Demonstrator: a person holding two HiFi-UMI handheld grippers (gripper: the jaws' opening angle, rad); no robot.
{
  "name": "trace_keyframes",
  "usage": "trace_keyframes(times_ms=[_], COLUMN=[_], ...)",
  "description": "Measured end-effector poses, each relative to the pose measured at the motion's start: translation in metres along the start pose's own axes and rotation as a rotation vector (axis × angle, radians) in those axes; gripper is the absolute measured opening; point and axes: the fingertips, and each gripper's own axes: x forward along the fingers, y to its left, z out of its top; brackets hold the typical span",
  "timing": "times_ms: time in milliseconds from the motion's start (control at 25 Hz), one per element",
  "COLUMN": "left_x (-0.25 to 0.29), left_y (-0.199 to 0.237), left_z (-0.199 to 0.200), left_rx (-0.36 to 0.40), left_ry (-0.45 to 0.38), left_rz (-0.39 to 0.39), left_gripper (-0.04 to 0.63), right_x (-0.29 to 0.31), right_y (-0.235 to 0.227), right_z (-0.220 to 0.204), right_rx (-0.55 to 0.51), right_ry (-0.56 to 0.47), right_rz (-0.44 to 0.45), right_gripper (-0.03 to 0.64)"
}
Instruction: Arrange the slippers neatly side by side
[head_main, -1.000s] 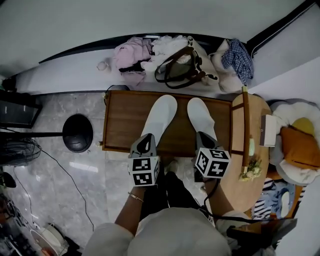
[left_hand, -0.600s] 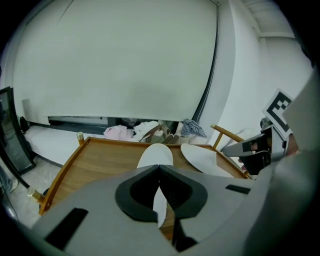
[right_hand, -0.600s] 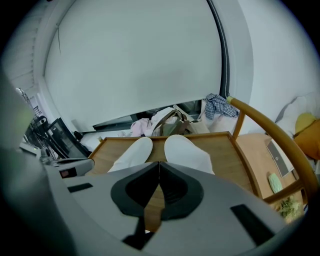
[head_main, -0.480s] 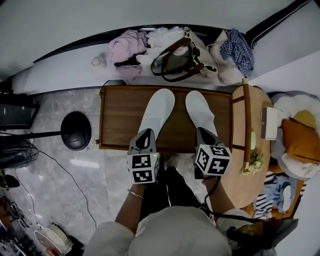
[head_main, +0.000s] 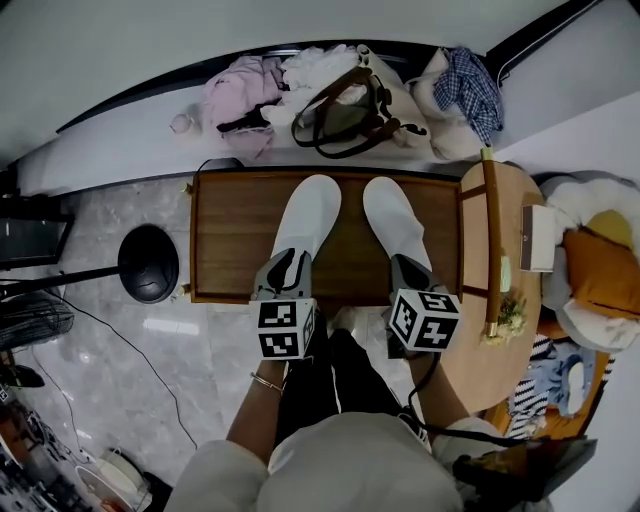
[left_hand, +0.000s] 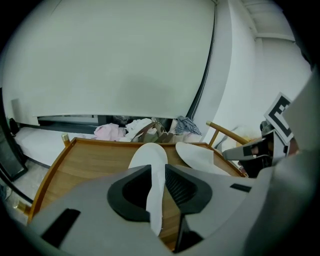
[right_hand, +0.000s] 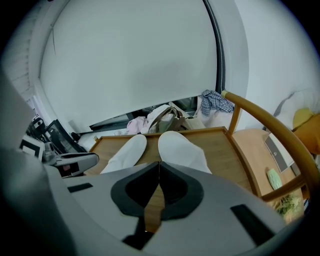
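**Releasing the left slipper**

Head view: left slipper (head_main: 308, 212) and right slipper (head_main: 390, 218) lie side by side mid-counter (head_main: 228, 240).
Left gripper view: left gripper (left_hand: 158, 169) has just been opening, its jaws apart around the heel.
Right gripper view: right gripper (right_hand: 159, 165) is pressed together by the right heel.
Next, probably back both away.

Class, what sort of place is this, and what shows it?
Probably a lived-in room at home: white slippers on a wooden table, a handbag among heaped clothes, a marble floor.
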Motion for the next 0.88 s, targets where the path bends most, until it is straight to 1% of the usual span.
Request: trace_keyframes(times_ms=[40,160,280,480,640,880], left_x=[0.002,0.007,0.015,0.028,0.037,0.049], left_y=[-0.001,-0.005,-0.010,-0.013,-0.014,-0.010], left_z=[0.000,-0.001,-0.005,-0.008,-0.008,-0.012], left_rx=[0.007,0.035,0.068,0.161,0.220,0.270], left_ry=[0.007,0.029,0.066,0.129,0.158,0.220], left_rz=[-0.005,-0.024,-0.056,-0.070,-0.067,-0.056], left_gripper=[0.097,0.106,0.168,0.220,0.234,0.235], right_x=[0.000,0.000,0.001,0.003,0.003,0.004], right_y=[-0.001,-0.003,-0.006,-0.010,-0.013,-0.015], right_z=[-0.001,-0.003,-0.004,-0.006,-0.008,-0.014], right_rx=[0.003,0.010,0.015,0.022,0.028,0.039], right_ry=[0.001,0.005,0.009,0.019,0.026,0.036], right_rz=[-0.001,-0.005,-0.008,-0.012,-0.019,-0.024], right_gripper=[0.034,0.034,0.034,0.034,0.034,0.034])
